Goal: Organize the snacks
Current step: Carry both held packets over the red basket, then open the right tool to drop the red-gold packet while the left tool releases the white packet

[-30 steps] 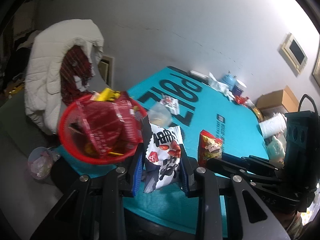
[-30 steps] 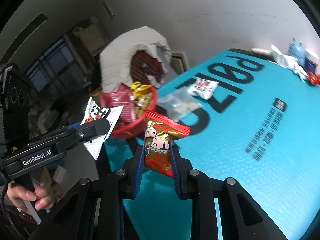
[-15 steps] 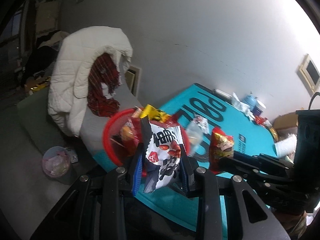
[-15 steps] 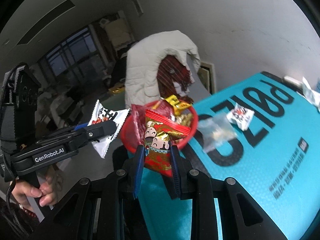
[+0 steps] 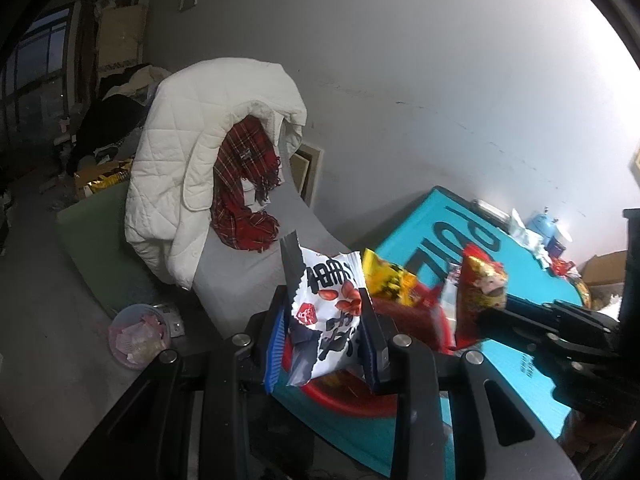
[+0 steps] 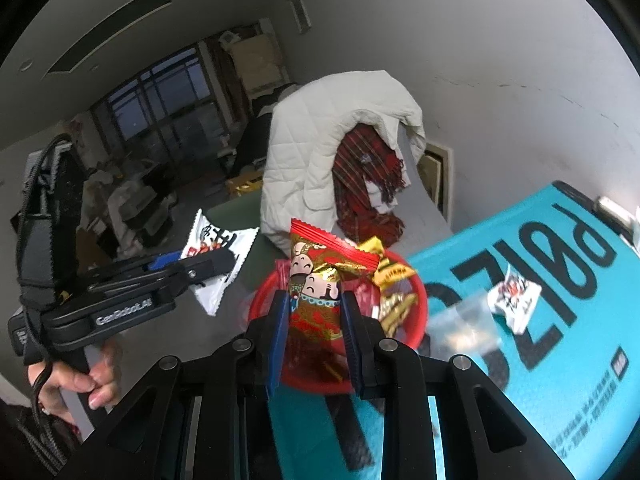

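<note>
Left wrist view: left gripper, blue-padded jaws pinching a crinkly white packet with serrated top. Just behind the jaws, a round red plastic basket, mostly hidden by the packet; a yellow wrapper pokes above it. To the right, a glossy red-gold packet, blurred.

Right wrist view: right gripper, jaws clamped on the red-gold packet, held over the basket at the teal bench edge. Only here: a blurred clear bag and small white sachet, right of the jaws.

Red basket heaped with packets — open teal table beside it.
</note>
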Available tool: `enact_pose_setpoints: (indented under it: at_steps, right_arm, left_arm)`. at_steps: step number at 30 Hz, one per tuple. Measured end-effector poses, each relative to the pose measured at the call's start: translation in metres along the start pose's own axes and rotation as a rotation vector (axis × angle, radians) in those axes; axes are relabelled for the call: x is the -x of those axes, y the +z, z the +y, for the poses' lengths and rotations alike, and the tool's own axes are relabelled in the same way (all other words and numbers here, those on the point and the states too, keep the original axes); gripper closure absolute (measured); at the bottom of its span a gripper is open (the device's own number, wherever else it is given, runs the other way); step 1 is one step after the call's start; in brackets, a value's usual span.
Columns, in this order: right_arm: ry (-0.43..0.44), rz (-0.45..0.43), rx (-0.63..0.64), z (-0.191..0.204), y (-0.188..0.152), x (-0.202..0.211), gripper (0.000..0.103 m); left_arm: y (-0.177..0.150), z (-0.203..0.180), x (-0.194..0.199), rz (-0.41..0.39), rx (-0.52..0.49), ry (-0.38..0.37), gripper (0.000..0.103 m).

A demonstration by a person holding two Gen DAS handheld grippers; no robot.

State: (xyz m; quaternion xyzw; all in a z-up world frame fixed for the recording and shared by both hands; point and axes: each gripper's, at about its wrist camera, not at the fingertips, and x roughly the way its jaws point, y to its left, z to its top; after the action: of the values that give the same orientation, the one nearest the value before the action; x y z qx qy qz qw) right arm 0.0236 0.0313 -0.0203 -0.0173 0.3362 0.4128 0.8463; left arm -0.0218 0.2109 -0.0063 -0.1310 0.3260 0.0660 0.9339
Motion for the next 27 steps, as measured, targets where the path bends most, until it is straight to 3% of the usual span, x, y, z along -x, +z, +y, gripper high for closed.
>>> enact_pose_setpoints:
  at_steps: [8, 12, 15, 19, 23, 27]
  right_arm:
    - [-0.012, 0.012, 0.003, -0.008, 0.013, -0.020, 0.077]
    - [-0.031, 0.006, -0.012, -0.016, 0.016, -0.025, 0.077]
    - [-0.035, 0.010, -0.012, -0.018, 0.017, -0.028, 0.077]
    - [-0.031, 0.016, -0.010, -0.020, 0.016, -0.030, 0.077]
    - [-0.026, 0.017, -0.018, -0.021, 0.015, -0.029, 0.077]
    - [-0.030, 0.012, -0.014, -0.019, 0.013, -0.025, 0.077]
  left_arm:
    - [0.015, 0.009, -0.050, 0.058, -0.037, 0.014, 0.072]
    - [0.016, 0.014, -0.080, 0.135, -0.024, 0.014, 0.072]
    - [0.010, 0.015, -0.095, 0.200, -0.016, -0.029, 0.072]
    - [0.006, 0.011, -0.097, 0.230, -0.020, -0.062, 0.072]
    - [0.000, 0.010, -0.103, 0.319, 0.005, -0.143, 0.072]
    - [-0.007, 0.005, -0.100, 0.331, -0.015, -0.117, 0.071]
